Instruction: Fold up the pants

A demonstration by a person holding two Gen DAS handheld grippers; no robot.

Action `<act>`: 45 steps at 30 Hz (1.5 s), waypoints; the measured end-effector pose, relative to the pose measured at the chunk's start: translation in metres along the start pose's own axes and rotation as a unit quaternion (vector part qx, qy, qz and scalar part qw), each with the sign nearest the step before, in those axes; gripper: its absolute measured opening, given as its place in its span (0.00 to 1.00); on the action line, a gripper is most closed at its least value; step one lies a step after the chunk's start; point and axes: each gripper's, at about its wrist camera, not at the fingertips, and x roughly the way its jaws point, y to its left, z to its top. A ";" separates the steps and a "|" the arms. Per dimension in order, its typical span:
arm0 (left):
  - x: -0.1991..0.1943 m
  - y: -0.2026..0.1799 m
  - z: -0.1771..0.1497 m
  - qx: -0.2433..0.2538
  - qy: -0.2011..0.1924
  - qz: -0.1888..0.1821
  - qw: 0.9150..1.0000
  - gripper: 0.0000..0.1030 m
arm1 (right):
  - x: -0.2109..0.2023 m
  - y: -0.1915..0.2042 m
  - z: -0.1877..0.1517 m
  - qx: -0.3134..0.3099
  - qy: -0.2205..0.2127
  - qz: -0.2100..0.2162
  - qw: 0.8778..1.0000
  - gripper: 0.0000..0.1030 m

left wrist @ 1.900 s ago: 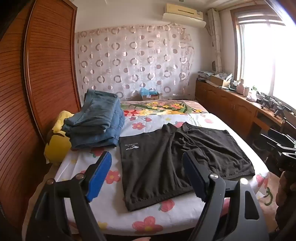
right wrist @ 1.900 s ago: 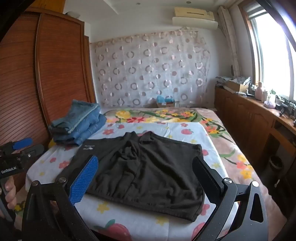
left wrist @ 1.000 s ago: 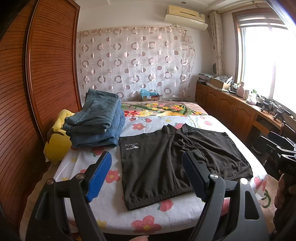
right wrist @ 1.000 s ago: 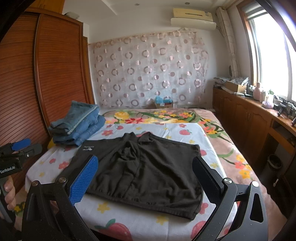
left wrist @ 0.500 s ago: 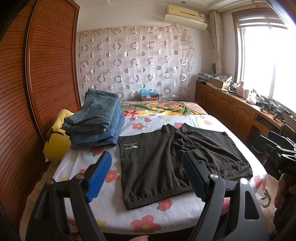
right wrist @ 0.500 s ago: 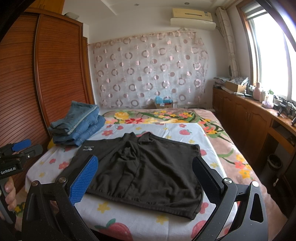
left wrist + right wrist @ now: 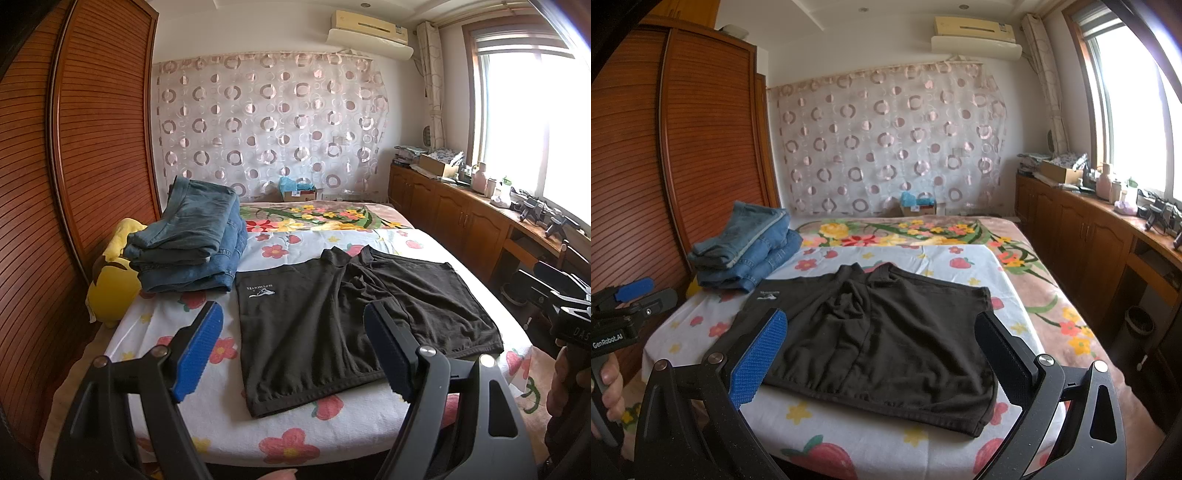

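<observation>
Overexposed window [image 7: 532, 122] glare, fisheye-warped edges

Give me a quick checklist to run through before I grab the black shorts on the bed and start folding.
1. Left gripper open and holding nothing: ok.
2. Right gripper open and holding nothing: ok.
3. Black shorts spread flat on the bed: mostly ok, crotch area bunched.
4. Nothing lying on the shorts: ok.
5. Folded jeans stack apart from the shorts: not ok, its corner looks to touch them.
6. Near hem within view of both grippers: ok.
</observation>
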 end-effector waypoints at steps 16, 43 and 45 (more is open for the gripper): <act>-0.007 -0.002 0.007 -0.001 -0.001 0.000 1.000 0.77 | 0.000 0.000 0.000 0.000 -0.001 0.000 1.000 1.00; -0.006 -0.017 0.008 0.000 0.011 -0.007 1.000 0.77 | 0.001 0.000 0.000 0.001 0.005 -0.001 1.000 1.00; 0.001 -0.018 0.005 -0.002 0.024 -0.013 1.000 0.77 | 0.002 0.000 -0.001 0.001 0.010 -0.002 1.000 1.00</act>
